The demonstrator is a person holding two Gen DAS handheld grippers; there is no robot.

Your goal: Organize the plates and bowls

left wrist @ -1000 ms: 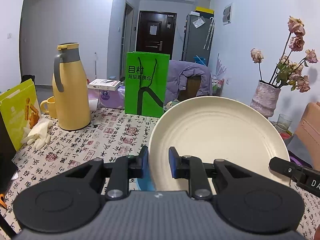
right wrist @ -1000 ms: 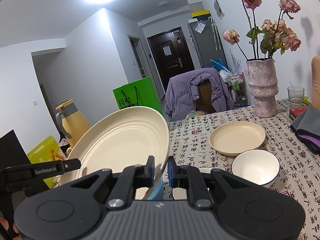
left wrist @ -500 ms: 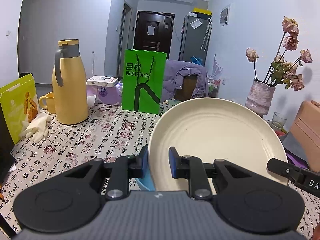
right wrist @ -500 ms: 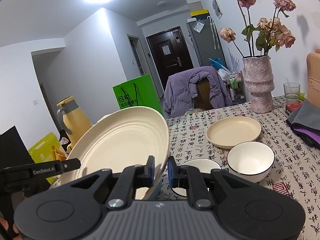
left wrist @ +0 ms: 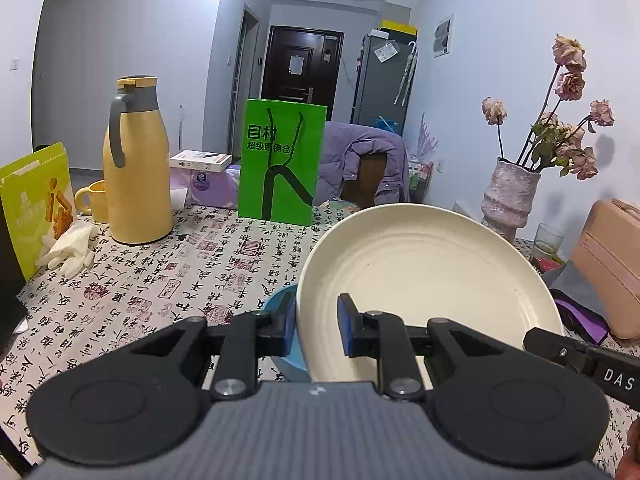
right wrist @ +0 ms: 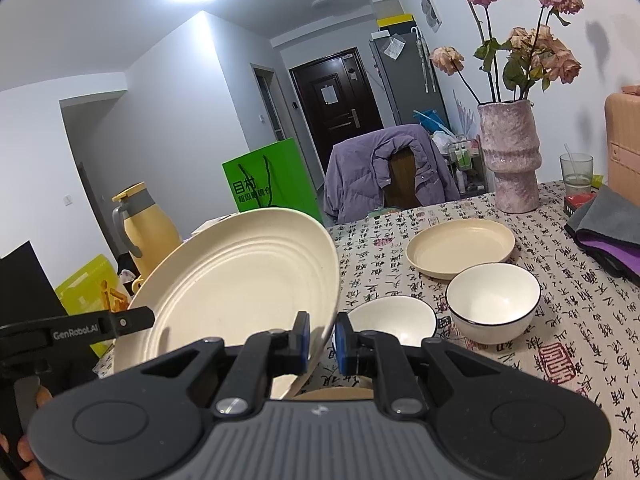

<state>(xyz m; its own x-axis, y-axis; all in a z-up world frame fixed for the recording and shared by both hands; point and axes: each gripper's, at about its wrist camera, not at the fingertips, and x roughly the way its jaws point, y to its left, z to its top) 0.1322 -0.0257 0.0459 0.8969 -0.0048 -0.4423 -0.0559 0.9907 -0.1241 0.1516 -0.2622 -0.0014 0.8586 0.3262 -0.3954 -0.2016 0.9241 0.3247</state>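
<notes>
A large cream plate (left wrist: 424,276) hangs tilted above the table, held by both grippers at opposite rims. My left gripper (left wrist: 316,320) is shut on its left rim, one pad behind the plate and one on its face. In the right wrist view the same large plate (right wrist: 240,280) has its right rim pinched in my shut right gripper (right wrist: 322,336). A blue bowl (left wrist: 278,304) sits just under the plate. A smaller cream plate (right wrist: 460,246), a black-rimmed white bowl (right wrist: 492,304) and a second white bowl (right wrist: 394,316) rest on the table.
A yellow thermos (left wrist: 134,168), a mug (left wrist: 94,200), a green bag (left wrist: 280,164), a snack box (left wrist: 36,204) and gloves (left wrist: 70,248) stand at the left. To the right are a flower vase (right wrist: 510,156), a glass (right wrist: 576,172) and folded cloths (right wrist: 608,224).
Both grippers have sunk a little toward the table with the large plate still clamped between them. The bowls and the small plate now show lower and fuller in the right view.
</notes>
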